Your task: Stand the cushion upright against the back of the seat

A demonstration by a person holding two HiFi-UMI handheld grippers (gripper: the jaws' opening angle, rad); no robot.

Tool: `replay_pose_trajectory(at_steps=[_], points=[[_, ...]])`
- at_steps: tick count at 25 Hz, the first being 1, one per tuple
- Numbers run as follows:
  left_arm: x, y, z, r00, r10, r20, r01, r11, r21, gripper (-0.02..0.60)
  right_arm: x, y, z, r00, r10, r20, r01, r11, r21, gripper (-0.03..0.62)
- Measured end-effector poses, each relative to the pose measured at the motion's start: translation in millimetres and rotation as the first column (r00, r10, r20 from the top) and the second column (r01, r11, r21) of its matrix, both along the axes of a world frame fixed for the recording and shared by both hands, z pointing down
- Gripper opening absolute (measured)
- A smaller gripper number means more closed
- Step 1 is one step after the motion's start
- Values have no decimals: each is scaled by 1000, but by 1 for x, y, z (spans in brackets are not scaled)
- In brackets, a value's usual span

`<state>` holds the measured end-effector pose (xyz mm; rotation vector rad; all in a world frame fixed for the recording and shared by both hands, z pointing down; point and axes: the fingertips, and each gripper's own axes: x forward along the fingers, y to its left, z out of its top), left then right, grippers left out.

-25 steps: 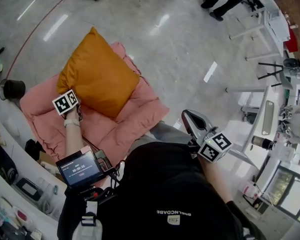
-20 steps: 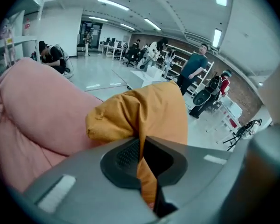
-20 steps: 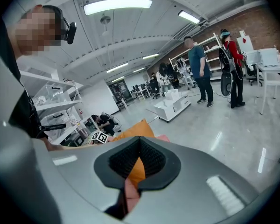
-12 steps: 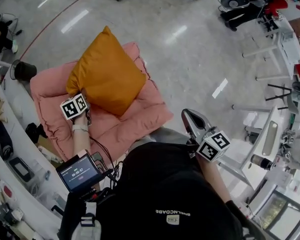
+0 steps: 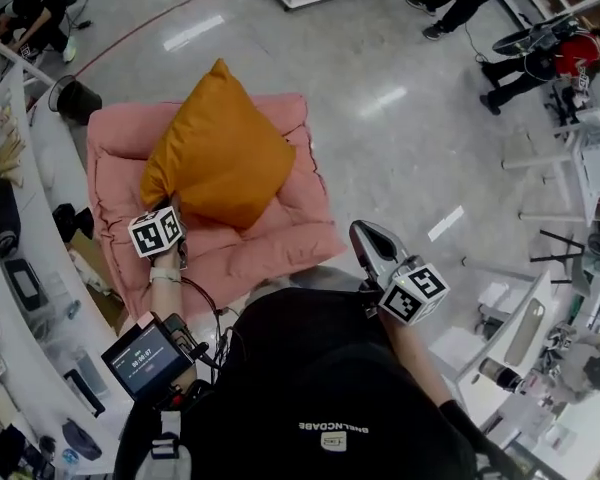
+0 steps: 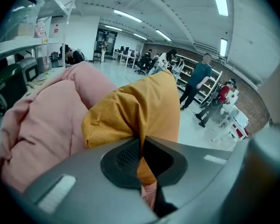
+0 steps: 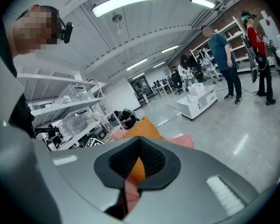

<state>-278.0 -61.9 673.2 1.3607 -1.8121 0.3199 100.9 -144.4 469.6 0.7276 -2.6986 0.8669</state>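
Showing the left gripper (image 5: 173, 208) clamped on the near corner of the orange cushion (image 5: 220, 148), which lies tilted on the pink seat (image 5: 285, 233) and is not yet upright against its back. The right gripper (image 5: 363, 236) is clenched and empty at near right. Only the left gripper view shows the pinched fabric — the head view gives the layout.

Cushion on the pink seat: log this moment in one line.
left tongs: shut on cushion corner | right tongs: shut, empty | cushion: resting on pink seat
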Motion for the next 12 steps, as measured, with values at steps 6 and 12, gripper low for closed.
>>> replay_pose_trajectory(at_steps=[6, 12], points=[[6, 50, 0, 995, -100, -13, 100, 995, -12, 31, -29, -2, 3, 992, -122, 14, 122, 992, -10, 6], [39, 84, -3, 992, -127, -5, 127, 992, -11, 29, -50, 4, 6, 973, -228, 37, 229, 973, -6, 7]])
